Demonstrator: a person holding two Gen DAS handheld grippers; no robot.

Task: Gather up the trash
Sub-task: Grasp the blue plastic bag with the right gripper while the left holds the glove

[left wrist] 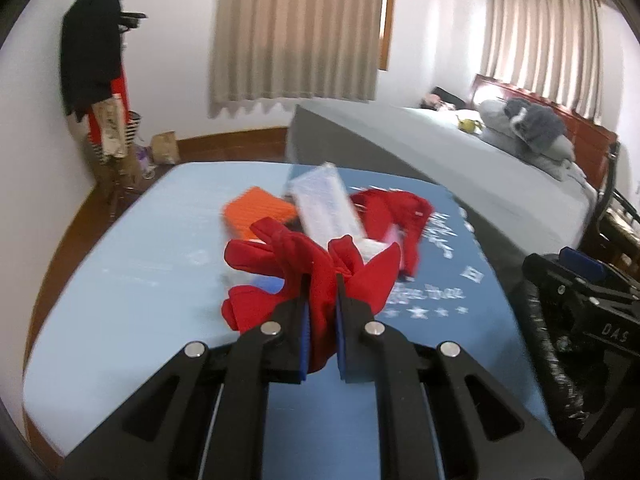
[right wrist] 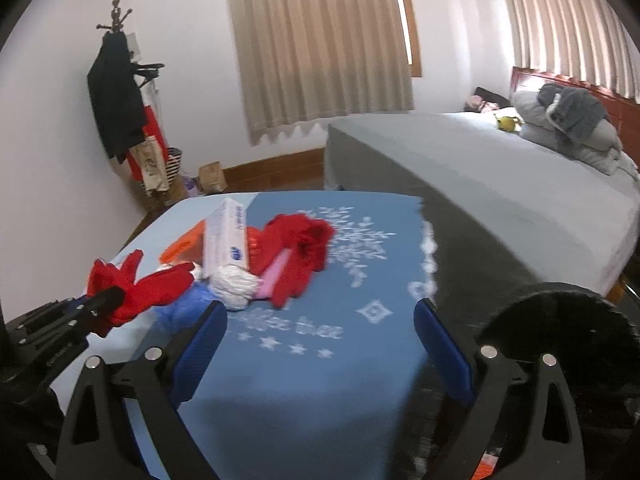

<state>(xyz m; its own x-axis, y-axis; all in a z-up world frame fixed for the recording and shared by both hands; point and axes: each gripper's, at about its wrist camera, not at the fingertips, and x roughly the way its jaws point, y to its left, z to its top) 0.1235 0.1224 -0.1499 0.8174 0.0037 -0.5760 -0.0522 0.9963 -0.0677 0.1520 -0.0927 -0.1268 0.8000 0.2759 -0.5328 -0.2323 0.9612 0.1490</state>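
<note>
Fingers of left gripper (left wrist: pixel 322 300) pinched on red glove (left wrist: pixel 280 272), lifted off blue table (left wrist: pixel 120 264); right gripper (right wrist: pixel 320 344) wide open, empty. Pickup step judged underway; transfer to black bin (right wrist: pixel 560 320) needed next.

White walls, beige curtains (left wrist: pixel 298 28), grey bed (right wrist: pixel 500 168), wooden floor.

box (right wrist: pixel 226 236) on table (right wrist: pixel 304 392), bed (right wrist: pixel 500 168) behind
</note>
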